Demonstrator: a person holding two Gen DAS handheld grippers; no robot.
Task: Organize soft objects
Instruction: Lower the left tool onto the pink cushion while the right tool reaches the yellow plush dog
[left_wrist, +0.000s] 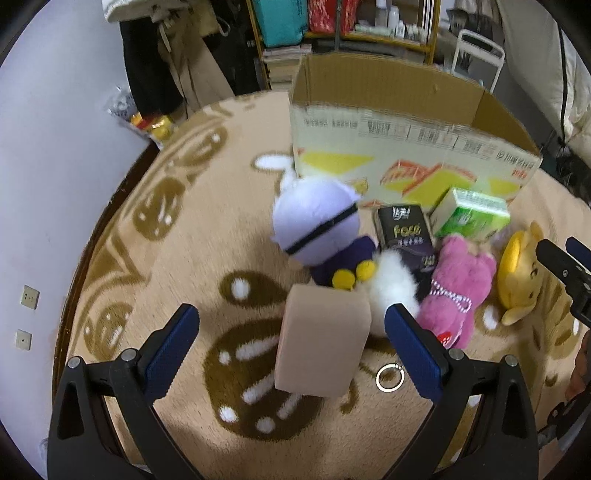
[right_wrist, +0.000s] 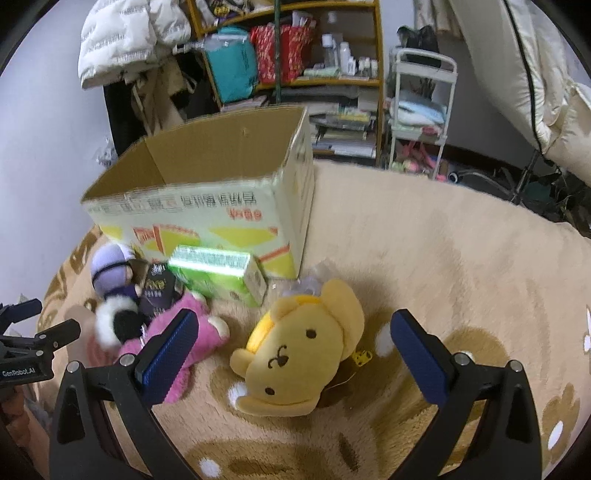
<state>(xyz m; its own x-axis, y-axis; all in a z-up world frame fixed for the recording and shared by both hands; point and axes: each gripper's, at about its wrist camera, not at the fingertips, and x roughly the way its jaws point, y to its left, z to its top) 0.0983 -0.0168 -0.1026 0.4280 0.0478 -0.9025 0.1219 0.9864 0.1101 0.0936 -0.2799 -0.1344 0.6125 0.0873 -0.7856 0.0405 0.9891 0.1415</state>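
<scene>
My left gripper (left_wrist: 291, 332) is open, with a tan foam block (left_wrist: 323, 339) lying on the rug between its fingers, untouched. Beyond the block lie a lavender-headed plush (left_wrist: 314, 225), a white fluffy toy (left_wrist: 391, 284), a pink plush (left_wrist: 454, 288) and a yellow bear plush (left_wrist: 517, 273). My right gripper (right_wrist: 295, 343) is open around the yellow bear (right_wrist: 299, 354), not touching it. The pink plush (right_wrist: 177, 343) lies by its left finger. An open cardboard box (left_wrist: 406, 147) stands behind; in the right wrist view it (right_wrist: 207, 184) looks empty.
A black tissue pack (left_wrist: 406, 232) and a green tissue pack (left_wrist: 472, 214) lean near the box. A metal ring (left_wrist: 389, 377) lies on the patterned beige rug (right_wrist: 443, 258). Shelves (right_wrist: 295, 55) and a white cart (right_wrist: 421, 110) stand behind. The wall (left_wrist: 55, 184) is at left.
</scene>
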